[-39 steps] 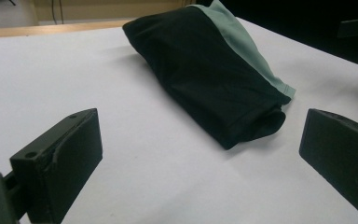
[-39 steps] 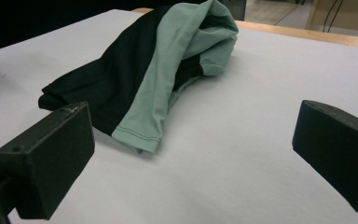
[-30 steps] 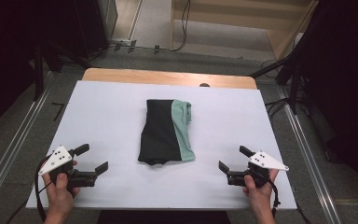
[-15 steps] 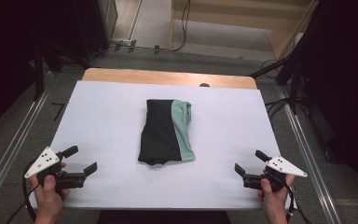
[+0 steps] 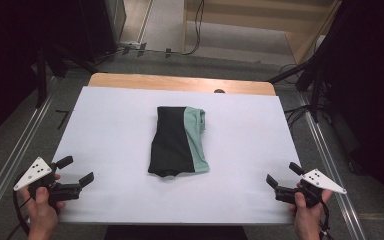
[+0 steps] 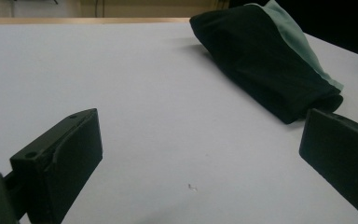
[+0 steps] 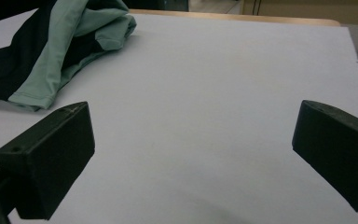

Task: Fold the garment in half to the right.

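From above, we see a folded garment (image 5: pixel 179 141), black with a mint-green strip along its right side, lying at the middle of the white table (image 5: pixel 110 125), its long axis running from the near edge toward the far wooden edge and its green upper end bunched. Our left gripper (image 5: pixel 75 172) sits near the table's near left corner and our right gripper (image 5: pixel 283 174) near the near right corner, both well apart from the garment, both with jaws spread and nothing between them; our forearms are cut off by the lower frame edge. Through the left gripper view, the garment (image 6: pixel 265 60) lies ahead and to the right, slanting away from the camera, its black side facing us and only a thin green edge visible; its top is cut off by the frame, and the right jaw covers the table just beside its near end. Through the right gripper view, the garment (image 7: pixel 51 51) occupies the upper left, cropped by the frame, green folds over black, while both jaws stand wide apart over bare table surface.
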### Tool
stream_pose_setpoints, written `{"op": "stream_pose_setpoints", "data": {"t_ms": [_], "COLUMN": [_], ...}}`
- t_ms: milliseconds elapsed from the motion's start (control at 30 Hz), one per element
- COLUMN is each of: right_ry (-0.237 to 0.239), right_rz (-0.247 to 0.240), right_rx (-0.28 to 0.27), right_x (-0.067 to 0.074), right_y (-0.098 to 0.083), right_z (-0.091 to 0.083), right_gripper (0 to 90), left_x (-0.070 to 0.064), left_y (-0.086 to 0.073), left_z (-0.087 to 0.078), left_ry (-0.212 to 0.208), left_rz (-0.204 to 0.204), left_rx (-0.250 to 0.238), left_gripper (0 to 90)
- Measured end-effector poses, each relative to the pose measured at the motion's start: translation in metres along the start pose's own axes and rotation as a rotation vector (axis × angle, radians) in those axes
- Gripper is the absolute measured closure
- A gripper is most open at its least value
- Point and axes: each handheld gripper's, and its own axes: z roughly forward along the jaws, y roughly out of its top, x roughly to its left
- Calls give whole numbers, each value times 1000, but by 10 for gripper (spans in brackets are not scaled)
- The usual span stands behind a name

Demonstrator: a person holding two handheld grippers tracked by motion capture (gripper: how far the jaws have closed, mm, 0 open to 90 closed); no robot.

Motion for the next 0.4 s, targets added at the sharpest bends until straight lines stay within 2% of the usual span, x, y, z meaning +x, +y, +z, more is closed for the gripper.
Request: {"op": "stream_pose_setpoints", "data": {"t_ms": [200,400], "right_ry": [-33,-48], "right_rz": [0,11], "right_rx": [-11,-20], "right_x": [-14,-19], "right_y": [-4,-4], "right_z": [-5,-8], "right_gripper": [0,0], "left_x": [11,12], "left_y": [0,-1], "left_z": [-6,-4], "left_ry": [25,26], "left_rz": [-16,-18], "left_rx": [-13,5], "left_gripper": [0,0]}}
